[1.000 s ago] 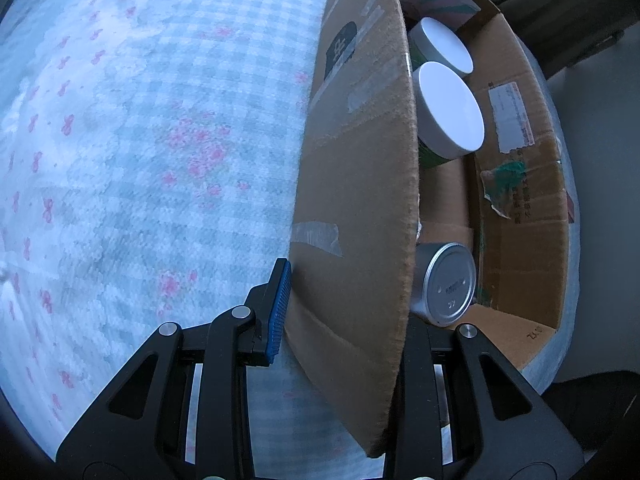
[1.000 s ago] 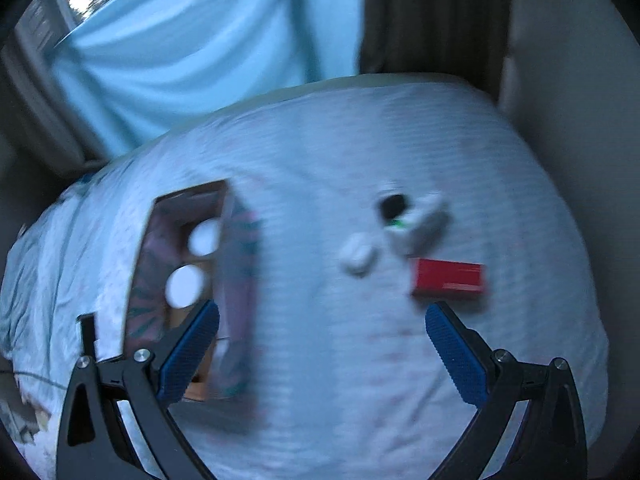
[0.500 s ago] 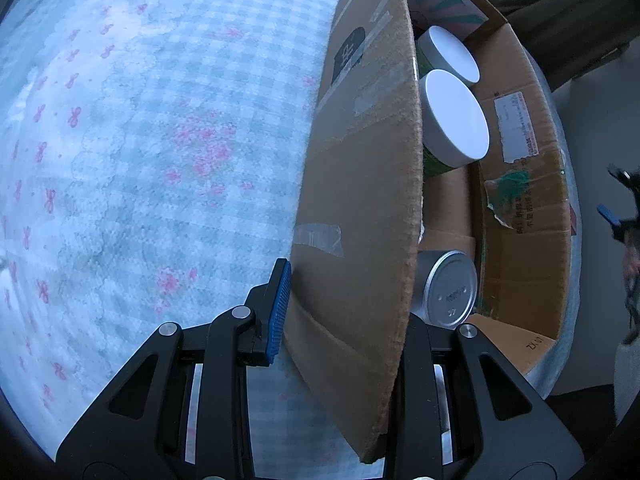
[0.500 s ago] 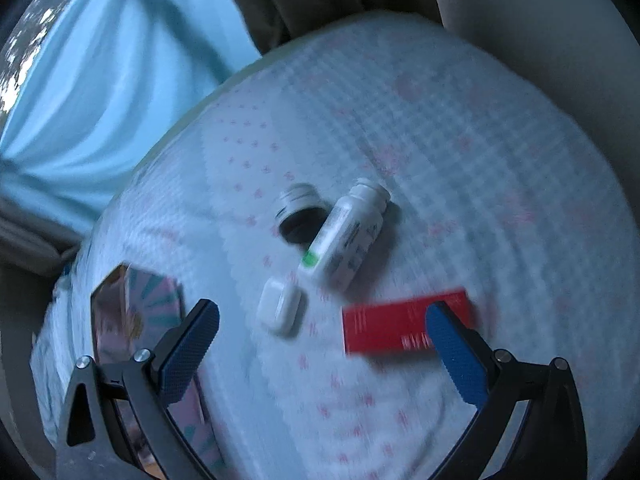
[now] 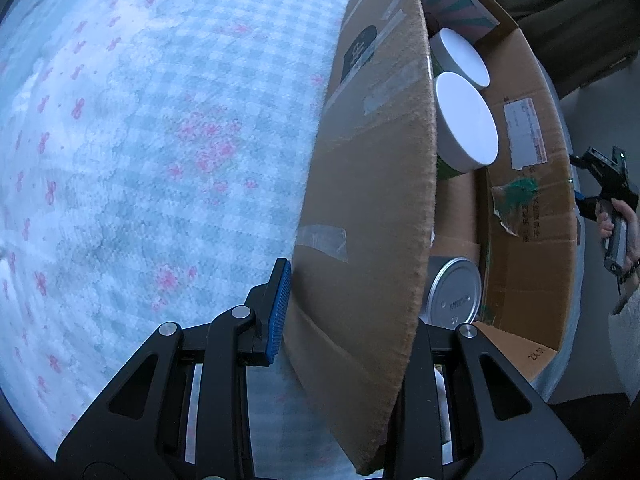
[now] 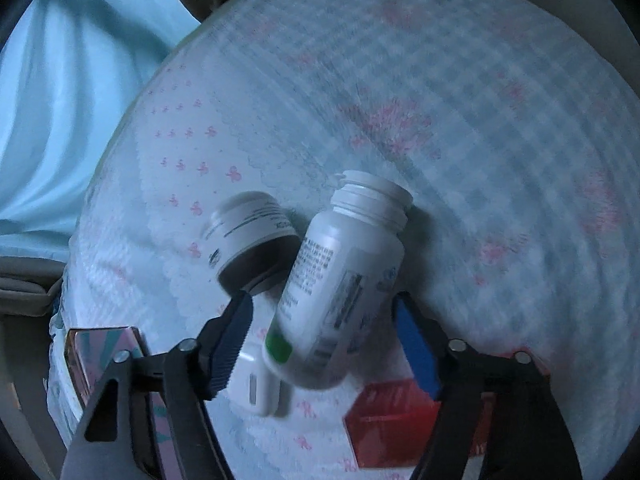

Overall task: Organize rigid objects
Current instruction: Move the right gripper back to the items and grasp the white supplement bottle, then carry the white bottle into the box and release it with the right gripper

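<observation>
My left gripper point(image 5: 348, 316) is shut on the raised flap point(image 5: 372, 184) of a cardboard box point(image 5: 528, 264); its right finger is hidden behind the flap. Inside the box are two white-lidded jars point(image 5: 466, 120), a silver tin point(image 5: 454, 292) and a patterned carton point(image 5: 452, 4). A white pill bottle point(image 6: 340, 280) lies on the checked bedspread point(image 6: 480, 120). My right gripper point(image 6: 324, 340) straddles its lower end, jaws closing, with a gap on each side of the bottle. A small dark-based jar point(image 6: 252, 236) leans against the bottle's left side.
A white earbud case point(image 6: 260, 392) lies under the bottle's base, and a red box point(image 6: 392, 428) sits beside the right finger. The patterned carton point(image 6: 108, 356) shows at the lower left. A blue curtain point(image 6: 60, 100) hangs beyond the bed. A hand point(image 5: 618, 224) appears past the box's right wall.
My right gripper has dropped down and rolled onto the white bottle, and its jaws have narrowed around it. The left gripper keeps its hold on the flap, unmoved.
</observation>
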Demonstrator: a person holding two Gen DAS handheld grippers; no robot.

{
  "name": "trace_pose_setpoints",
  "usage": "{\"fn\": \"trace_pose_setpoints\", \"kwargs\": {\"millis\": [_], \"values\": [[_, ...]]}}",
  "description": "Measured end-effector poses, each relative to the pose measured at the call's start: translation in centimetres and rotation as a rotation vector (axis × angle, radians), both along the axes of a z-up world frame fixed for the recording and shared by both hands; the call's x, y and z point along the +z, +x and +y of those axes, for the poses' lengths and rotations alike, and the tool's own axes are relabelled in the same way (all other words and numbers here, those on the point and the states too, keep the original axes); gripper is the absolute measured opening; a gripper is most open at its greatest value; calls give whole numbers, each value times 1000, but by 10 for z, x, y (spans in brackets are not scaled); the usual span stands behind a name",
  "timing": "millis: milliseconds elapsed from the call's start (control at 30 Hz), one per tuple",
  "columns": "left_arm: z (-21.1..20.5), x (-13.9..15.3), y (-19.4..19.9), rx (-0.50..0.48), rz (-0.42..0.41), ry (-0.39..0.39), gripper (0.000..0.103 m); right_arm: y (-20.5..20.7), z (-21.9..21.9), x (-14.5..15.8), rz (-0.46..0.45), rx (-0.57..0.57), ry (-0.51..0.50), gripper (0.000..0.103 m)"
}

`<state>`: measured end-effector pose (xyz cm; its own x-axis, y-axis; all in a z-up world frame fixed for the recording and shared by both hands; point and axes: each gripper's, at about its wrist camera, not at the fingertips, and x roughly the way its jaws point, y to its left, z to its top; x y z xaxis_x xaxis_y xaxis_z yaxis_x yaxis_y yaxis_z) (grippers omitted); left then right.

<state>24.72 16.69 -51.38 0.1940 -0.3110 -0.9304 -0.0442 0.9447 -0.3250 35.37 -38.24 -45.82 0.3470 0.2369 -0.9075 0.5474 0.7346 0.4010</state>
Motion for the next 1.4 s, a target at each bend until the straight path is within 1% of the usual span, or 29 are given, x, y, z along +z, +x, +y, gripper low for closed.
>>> {"fn": "trace_pose_setpoints", "kwargs": {"millis": [33,133,267,433,500,600,867,1000,1200,1300,1400], "values": [[0,0,0,-2,0,1,24,2,1,-2,10,-2,-2,60],[0,0,1,-5,1,2,24,6,2,-9,32,-4,1,57],[1,-1,2,-3,0,0,24,11,3,-13,31,-9,5,57],[2,-1,2,-3,0,0,24,11,-3,-15,26,-11,27,54],[3,-1,2,-5,0,1,24,8,-4,-14,12,-16,40,54],[2,-1,3,-20,2,10,24,-7,-22,-11,-21,-35,70,53],[-5,0,9,-25,4,10,24,-36,-43,-6,-95,-104,174,51],[-6,0,10,-31,5,9,24,-47,-49,9,-136,-108,192,49],[-2,-1,11,-39,12,-1,24,-61,-48,51,-215,-88,219,49],[1,-1,14,-49,15,-4,24,-71,-40,75,-256,-67,267,49],[2,-1,16,-62,19,-14,24,-73,-21,96,-291,-63,326,49]]}}
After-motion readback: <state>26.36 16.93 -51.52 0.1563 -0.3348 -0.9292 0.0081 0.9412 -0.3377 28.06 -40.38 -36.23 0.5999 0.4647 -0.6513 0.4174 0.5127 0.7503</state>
